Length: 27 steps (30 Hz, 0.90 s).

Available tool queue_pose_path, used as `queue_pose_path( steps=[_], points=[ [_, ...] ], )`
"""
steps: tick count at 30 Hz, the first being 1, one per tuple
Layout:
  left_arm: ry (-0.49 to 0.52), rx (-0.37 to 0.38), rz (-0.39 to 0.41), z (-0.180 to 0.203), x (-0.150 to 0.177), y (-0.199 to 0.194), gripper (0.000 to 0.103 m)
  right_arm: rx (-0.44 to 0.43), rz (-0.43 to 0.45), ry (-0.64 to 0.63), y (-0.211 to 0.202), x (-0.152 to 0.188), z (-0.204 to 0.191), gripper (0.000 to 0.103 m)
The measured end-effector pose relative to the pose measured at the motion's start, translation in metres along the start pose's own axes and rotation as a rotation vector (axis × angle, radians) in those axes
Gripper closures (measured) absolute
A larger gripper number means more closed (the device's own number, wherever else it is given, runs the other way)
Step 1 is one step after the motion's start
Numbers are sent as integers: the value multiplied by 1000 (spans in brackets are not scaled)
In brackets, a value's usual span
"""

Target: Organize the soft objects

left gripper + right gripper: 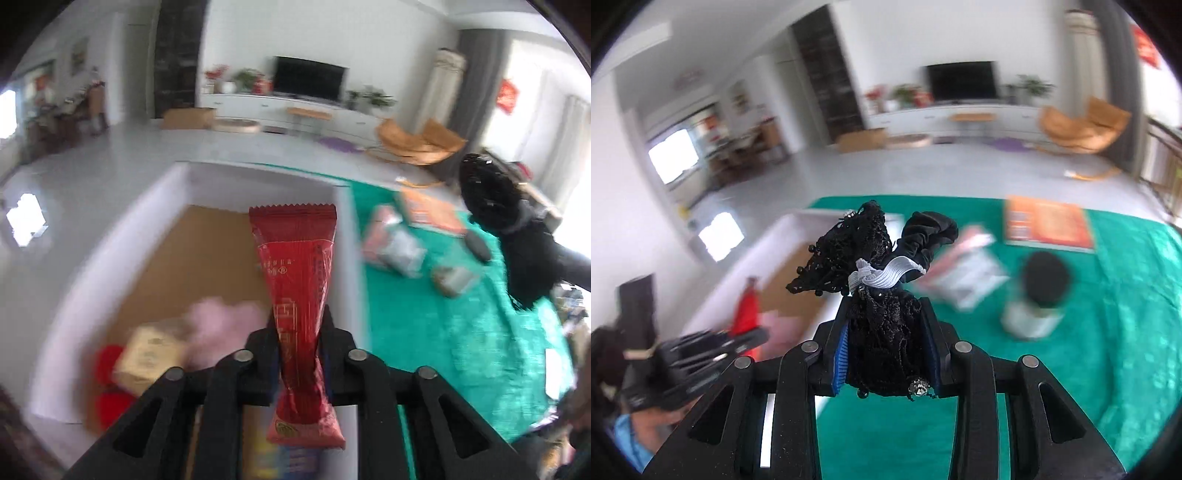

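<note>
Two grips: crinkly red foil packet (295, 295), black lace bundle (882, 332)

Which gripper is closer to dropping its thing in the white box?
Probably the left. The left gripper holds the red foil snack packet right above the white cardboard box. The right gripper, clamping the black lace fabric bundle, is above the green tablecloth beside it.
</note>
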<state>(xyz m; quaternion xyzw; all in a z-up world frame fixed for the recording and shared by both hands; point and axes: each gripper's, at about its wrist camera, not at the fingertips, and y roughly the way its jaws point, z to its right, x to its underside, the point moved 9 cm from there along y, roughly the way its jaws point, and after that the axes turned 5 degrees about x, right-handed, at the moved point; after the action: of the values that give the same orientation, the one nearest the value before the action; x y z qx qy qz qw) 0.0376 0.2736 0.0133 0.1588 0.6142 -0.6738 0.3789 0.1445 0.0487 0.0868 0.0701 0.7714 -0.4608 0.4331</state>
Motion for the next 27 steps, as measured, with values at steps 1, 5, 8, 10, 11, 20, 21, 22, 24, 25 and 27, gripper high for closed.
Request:
queue_pose_path(
  steps=[1, 5, 8, 10, 11, 20, 21, 22, 24, 25, 27],
  points=[
    [-12, -48, -2, -19, 3, -3, 34, -51, -18, -18, 8, 3, -26, 60],
    [-116, -167, 59, -79, 12, -24, 0, -258, -126, -55, 42, 28, -102, 20],
    [-145, -173, 70, -90, 13, -29, 0, -205, -112, -101, 52, 47, -92, 20],
    [-147, -143, 81, -82, 10, -26, 0, -110, -96, -112, 61, 63, -62, 20],
    [-140, -121, 82, -69, 11, -21, 0, -33, -89, -122, 62, 78, -46, 20],
    [153, 180, 6, 113, 17, 31, 0, 394, -98, 107, 53, 189, 130, 20],
    [183, 192, -16, 131, 21, 38, 0, 413, -85, 128, 50, 193, 137, 20],
    [215, 201, -42, 148, 27, 46, 0, 429, -72, 148, 46, 199, 142, 20],
    [280, 215, -76, 178, 33, 58, 0, 427, -73, 195, 42, 202, 151, 20],
    [314, 214, -93, 190, 37, 63, 0, 423, -65, 211, 41, 200, 154, 20],
    [399, 212, -123, 211, 39, 77, 0, 420, -59, 240, 42, 199, 161, 20]
  ],
)
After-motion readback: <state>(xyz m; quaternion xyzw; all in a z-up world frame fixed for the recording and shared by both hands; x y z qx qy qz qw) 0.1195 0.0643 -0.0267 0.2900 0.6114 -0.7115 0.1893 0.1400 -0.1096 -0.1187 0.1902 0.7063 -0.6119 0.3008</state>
